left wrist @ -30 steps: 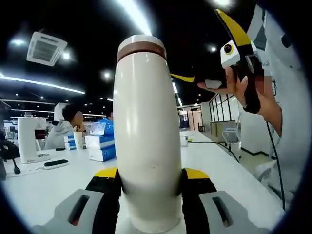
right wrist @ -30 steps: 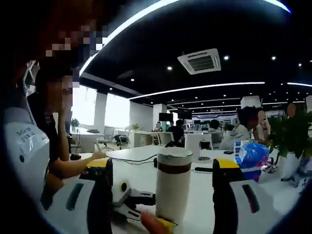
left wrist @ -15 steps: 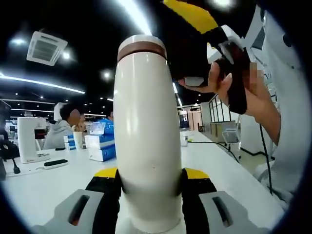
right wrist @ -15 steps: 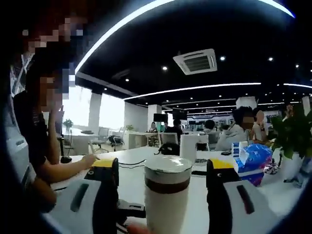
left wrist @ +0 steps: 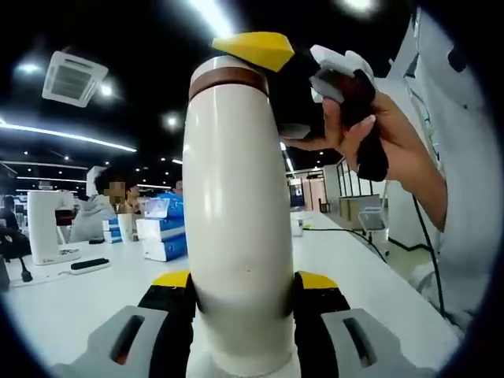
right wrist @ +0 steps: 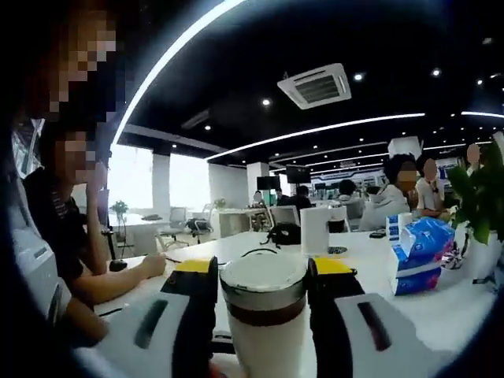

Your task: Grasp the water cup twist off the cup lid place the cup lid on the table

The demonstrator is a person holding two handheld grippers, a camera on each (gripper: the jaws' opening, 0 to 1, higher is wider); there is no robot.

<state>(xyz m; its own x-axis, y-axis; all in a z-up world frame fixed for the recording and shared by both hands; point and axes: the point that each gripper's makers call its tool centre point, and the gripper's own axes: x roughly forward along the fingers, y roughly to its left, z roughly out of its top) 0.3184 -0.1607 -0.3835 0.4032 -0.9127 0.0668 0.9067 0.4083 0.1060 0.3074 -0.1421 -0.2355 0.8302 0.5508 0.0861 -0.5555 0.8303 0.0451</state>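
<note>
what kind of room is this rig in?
Looks like an open-plan office. Long white table with people seated at it, ceiling AC unit and strip lights overhead, large windows at the far side.

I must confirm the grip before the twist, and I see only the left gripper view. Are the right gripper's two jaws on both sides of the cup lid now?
Observer: Yes. In the right gripper view the jaws of the right gripper stand close on either side of the cup lid; I cannot tell if they press it yet.
Operator: Is the lid off?
Observer: No, it sits on the water cup, above the brown band.
Operator: What lies to the right of the cup?
Observer: A blue package on the white table, apart from the cup.
</note>
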